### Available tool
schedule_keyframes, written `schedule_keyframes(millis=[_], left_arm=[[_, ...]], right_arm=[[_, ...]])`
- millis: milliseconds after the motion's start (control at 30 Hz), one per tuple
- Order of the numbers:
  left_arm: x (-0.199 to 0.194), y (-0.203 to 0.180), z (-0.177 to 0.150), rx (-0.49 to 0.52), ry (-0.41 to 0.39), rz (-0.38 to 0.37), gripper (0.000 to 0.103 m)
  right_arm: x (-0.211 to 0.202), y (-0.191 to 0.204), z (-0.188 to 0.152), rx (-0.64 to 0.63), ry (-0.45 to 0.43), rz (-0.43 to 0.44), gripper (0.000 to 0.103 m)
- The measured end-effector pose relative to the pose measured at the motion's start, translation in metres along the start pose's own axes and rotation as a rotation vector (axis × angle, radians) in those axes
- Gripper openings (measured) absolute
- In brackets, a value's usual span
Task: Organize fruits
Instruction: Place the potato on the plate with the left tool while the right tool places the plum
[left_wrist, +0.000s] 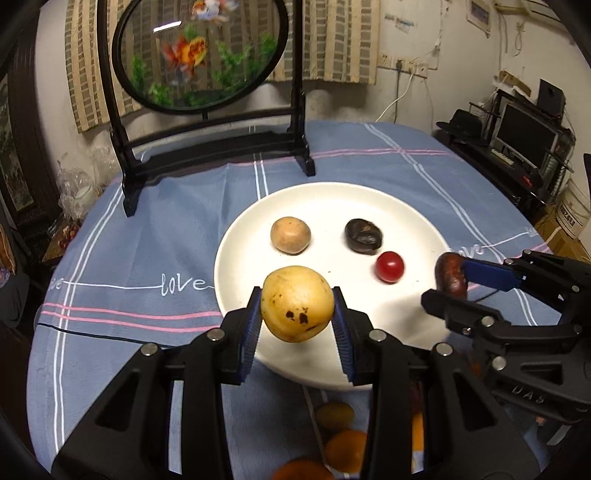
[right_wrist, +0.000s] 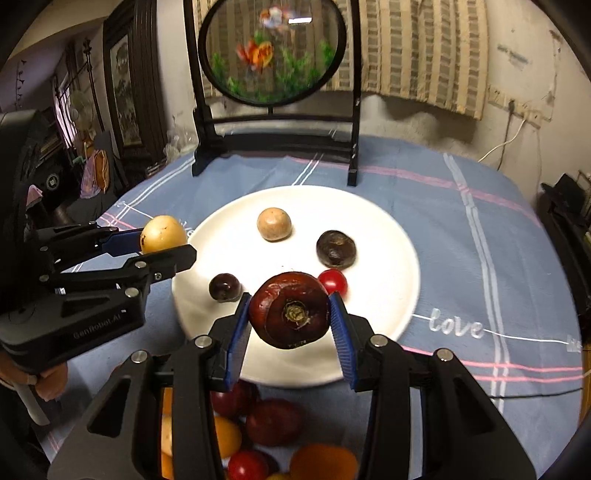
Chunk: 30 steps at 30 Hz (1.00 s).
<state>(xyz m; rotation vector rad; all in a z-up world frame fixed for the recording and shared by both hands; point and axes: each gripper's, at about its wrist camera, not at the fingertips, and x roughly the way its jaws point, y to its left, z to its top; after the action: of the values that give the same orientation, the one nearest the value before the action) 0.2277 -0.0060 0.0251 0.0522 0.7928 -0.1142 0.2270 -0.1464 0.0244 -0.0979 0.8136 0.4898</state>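
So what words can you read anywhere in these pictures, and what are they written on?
"love" – stitched in white on the blue tablecloth, several times.
"GenRobot.AI" – on the left gripper's body, seen from the right wrist.
"DAS" – on the right gripper's body, seen from the left wrist.
White bucket at the right edge: its label is too blurred to read.
Papers on the wall: too blurred.

A lived-in home is shown: behind the cloth-covered surface a goldfish screen is stood, curtains hung beyond it
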Motion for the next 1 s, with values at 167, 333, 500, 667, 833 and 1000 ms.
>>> schedule_keyframes(millis=[167,333,500,667,833,1000], left_arm=[[0.027,0.009,0.007,-0.016,0.039,0.016,0.037],[0.051,0.019,0.012,-0.042,0.080,0.030,0.037],[0.062,0.024,0.013,-0.034,0.096,0.052,0.037],[0.072,0.029,0.015,-0.059,0.117,0.043,0.037],[0.077,0.029,0.013,-0.065,0.131,0.033,0.040],[0.065,0.025,0.014,-0.048,0.094,0.046,0.051]], right_arm=[[0.025,0.004,0.012,-0.049,0.026,0.000,0.043],[0.050,0.009,0.023,-0.092,0.060,0.012,0.043],[0.068,0.011,0.026,-0.116,0.084,0.025,0.043],[0.083,0.006,0.029,-0.095,0.138,0.037,0.043],[0.084,-0.003,0.031,-0.028,0.145,0.052,0.047],[0.075,-0.005,0.032,-0.010,0.142,0.063,0.047]])
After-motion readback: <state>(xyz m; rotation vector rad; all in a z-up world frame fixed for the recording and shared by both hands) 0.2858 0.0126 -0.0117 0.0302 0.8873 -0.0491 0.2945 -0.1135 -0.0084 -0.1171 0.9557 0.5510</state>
